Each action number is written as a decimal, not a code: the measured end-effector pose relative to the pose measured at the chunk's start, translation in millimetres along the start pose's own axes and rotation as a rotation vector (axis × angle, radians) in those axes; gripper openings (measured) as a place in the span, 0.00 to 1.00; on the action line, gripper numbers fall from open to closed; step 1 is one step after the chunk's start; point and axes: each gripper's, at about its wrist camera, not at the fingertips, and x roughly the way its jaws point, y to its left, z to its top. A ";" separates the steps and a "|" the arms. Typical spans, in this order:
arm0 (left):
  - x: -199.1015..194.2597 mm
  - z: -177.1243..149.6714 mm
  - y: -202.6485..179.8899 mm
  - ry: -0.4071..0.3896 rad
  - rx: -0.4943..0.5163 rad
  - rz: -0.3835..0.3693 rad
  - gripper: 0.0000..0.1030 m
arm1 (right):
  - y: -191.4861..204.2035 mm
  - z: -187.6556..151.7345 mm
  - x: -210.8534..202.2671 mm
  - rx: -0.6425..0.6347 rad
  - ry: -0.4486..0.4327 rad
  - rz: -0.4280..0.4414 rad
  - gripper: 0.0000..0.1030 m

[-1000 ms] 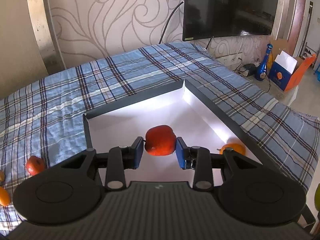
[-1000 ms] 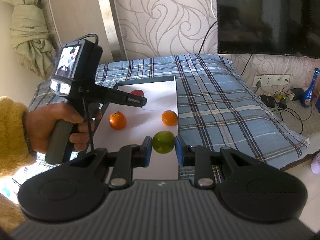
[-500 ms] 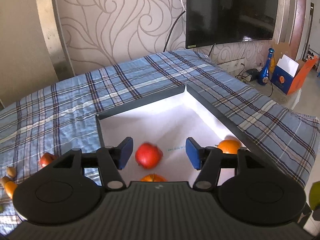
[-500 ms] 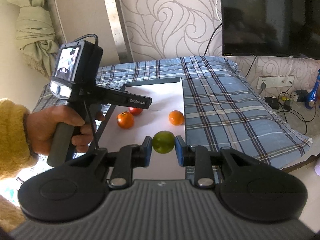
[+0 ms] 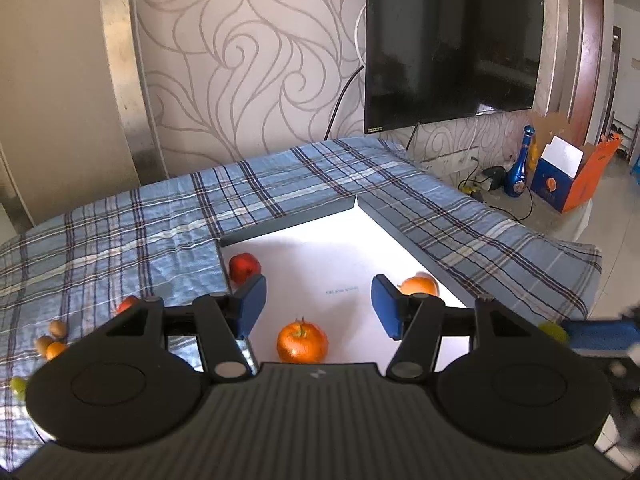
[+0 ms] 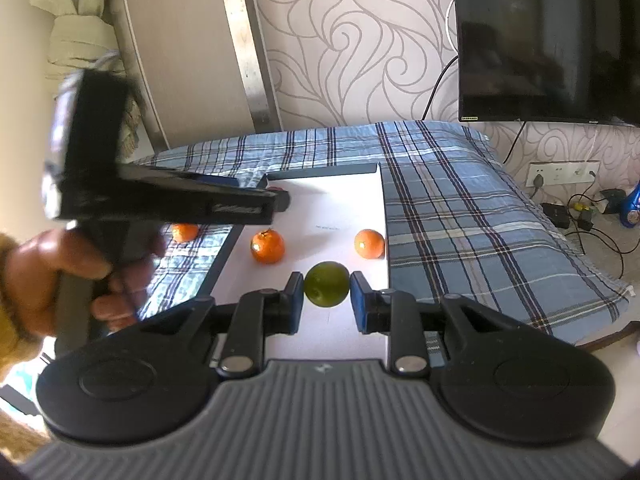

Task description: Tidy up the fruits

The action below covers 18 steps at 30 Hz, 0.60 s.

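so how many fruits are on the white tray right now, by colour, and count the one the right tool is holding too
red: 1
orange: 2
green: 1, gripped in the right tool above the white tray
total: 4

1. The right gripper (image 6: 327, 295) clamps a green fruit (image 6: 326, 283) between its blue pads above the white tray (image 6: 340, 208).
2. Two oranges (image 6: 267, 245) (image 6: 369, 243) lie on the tray, well apart.
3. A third orange (image 6: 185, 232) sits on the plaid cloth (image 6: 448, 216) beside the tray.
4. A hand (image 6: 52, 268) holds the blurred left gripper (image 6: 256, 200) over the tray's left edge.
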 end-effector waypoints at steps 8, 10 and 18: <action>-38.5 -24.3 9.3 -0.001 -0.045 0.024 0.62 | -6.6 1.2 10.7 0.024 0.003 0.004 0.27; -46.0 -31.7 13.5 0.007 -0.072 0.026 0.62 | -5.5 1.1 15.4 0.020 0.013 0.013 0.27; -73.1 -51.7 16.6 0.015 -0.116 0.038 0.62 | 3.4 3.2 47.2 -0.023 0.080 0.033 0.27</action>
